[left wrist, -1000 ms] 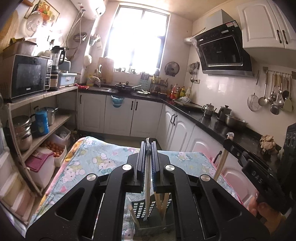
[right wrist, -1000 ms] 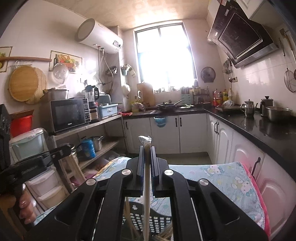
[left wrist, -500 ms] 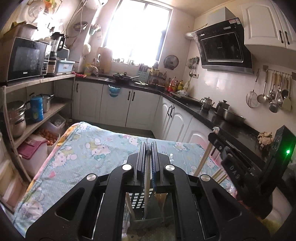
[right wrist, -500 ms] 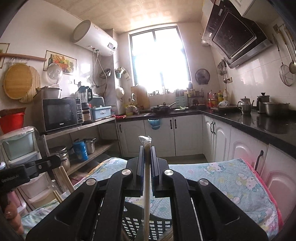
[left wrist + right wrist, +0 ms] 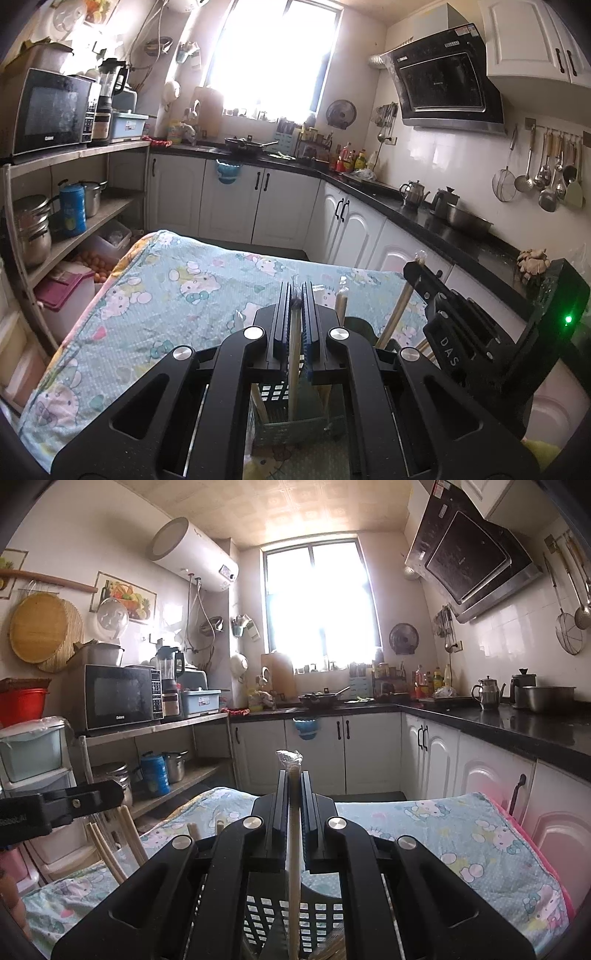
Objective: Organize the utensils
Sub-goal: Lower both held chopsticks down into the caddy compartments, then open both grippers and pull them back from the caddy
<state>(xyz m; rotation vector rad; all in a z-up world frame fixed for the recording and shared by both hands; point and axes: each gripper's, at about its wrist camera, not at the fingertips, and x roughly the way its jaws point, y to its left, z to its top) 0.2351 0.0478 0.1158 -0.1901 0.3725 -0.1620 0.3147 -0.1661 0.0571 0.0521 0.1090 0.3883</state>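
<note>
Chopsticks: we hold one wrapped pair (image 5: 294, 343) upright in our left gripper (image 5: 294, 295), jaws clenched on it.
Right gripper (image 5: 294, 779): we clamp another wrapped pair (image 5: 293, 834).
Basket (image 5: 273, 912): near us, under both, on the tablecloth (image 5: 177, 295).

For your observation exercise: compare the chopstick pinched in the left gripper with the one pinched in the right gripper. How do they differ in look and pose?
The left gripper holds its chopstick with the tip barely past the fingers; the right gripper leaves its chopstick poking clearly above them. The right one's top wears a crinkled clear wrapper; the left one's tip is too hidden to judge. Both are pale wood, upright, over a slotted basket.
</note>
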